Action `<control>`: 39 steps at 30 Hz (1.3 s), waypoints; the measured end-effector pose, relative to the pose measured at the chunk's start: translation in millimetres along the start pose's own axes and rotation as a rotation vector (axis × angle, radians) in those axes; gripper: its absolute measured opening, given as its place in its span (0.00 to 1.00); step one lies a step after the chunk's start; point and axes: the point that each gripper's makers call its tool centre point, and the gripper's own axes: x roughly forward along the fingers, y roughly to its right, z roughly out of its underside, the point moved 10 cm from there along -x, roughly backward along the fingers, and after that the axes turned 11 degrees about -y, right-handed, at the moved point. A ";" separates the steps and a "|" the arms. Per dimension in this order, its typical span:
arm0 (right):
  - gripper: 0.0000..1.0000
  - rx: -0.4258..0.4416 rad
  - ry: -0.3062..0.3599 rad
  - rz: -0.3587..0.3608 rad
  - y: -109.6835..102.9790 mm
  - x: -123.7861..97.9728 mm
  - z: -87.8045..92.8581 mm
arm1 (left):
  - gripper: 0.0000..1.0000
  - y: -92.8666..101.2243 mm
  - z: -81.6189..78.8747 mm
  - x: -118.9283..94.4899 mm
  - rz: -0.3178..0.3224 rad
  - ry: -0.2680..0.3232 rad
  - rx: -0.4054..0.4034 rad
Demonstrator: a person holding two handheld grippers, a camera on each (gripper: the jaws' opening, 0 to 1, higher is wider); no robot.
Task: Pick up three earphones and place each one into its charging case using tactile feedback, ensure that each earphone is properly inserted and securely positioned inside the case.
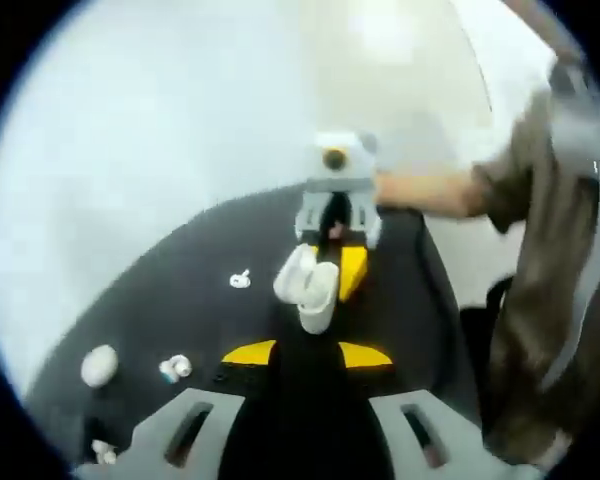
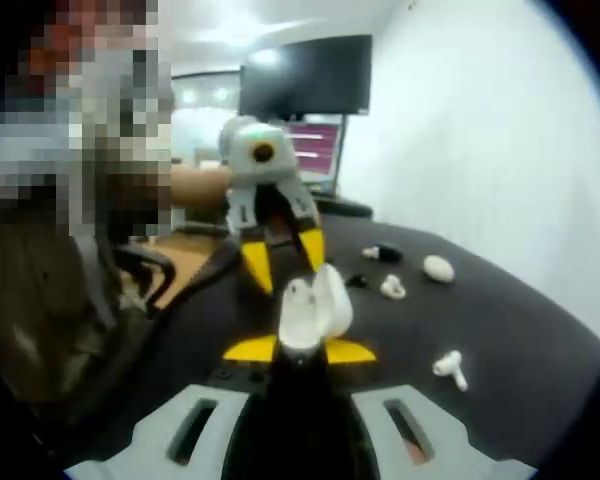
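My right fingers (image 2: pixel 300 352) pinch the open charging case (image 2: pixel 313 305) by its base, holding it upright above the dark tabletop (image 2: pixel 520 350), lid swung back and the mouth facing up and slightly away from me. In the left gripper view the same case (image 1: pixel 310 285) hangs just past my left fingers (image 1: pixel 307 354), whose yellow tips stand spread with a gap between them and nothing in it.

What matters for the next move is that the case mouth sits between my two hands, directly ahead of the left fingers and a little above their tips. From the right gripper view my left fingers (image 2: pixel 283 258) come in from behind and above the case, tips pointed down toward the opening and close to the lid. Whether they carry an earphone there I cannot tell; none shows between the tips.

I cannot see into the case, so I cannot say whether anything is seated in it.

Loose on the tabletop lie a stemmed earphone (image 2: pixel 450 367) nearest my right side, a second earphone (image 2: pixel 392 288) farther off, a closed white case (image 2: pixel 438 268) beyond it, and a small dark piece (image 2: pixel 383 254) at the back.
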 end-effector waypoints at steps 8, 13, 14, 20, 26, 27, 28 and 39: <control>0.17 0.003 0.001 -0.002 0.1 -0.1 0.5 | 0.21 0.1 -2.7 19.0 0.090 0.064 -0.088; 0.17 0.006 0.001 -0.002 -0.1 0.1 0.5 | 0.22 1.9 -7.0 29.2 0.122 0.135 -0.125; 0.17 0.006 0.001 -0.002 -0.2 0.2 0.5 | 0.20 2.1 -7.1 31.4 0.117 0.139 -0.124; 0.17 0.010 -0.002 0.001 0.2 0.7 0.6 | 0.15 6.7 -3.7 35.2 0.107 0.166 -0.100; 0.19 0.038 -0.021 0.013 2.2 0.6 1.5 | 0.13 6.2 -3.6 31.3 0.108 0.165 -0.099; 0.21 0.043 -0.023 0.017 3.0 0.4 1.5 | 0.13 5.4 -2.2 28.6 0.105 0.164 -0.099; 0.23 0.051 -0.015 0.019 3.9 -0.4 1.5 | 0.13 4.5 -1.1 26.9 0.103 0.163 -0.101; 0.22 0.267 0.262 0.123 30.0 -34.8 -12.5 | 0.13 -2.0 11.9 17.1 0.077 0.198 -0.139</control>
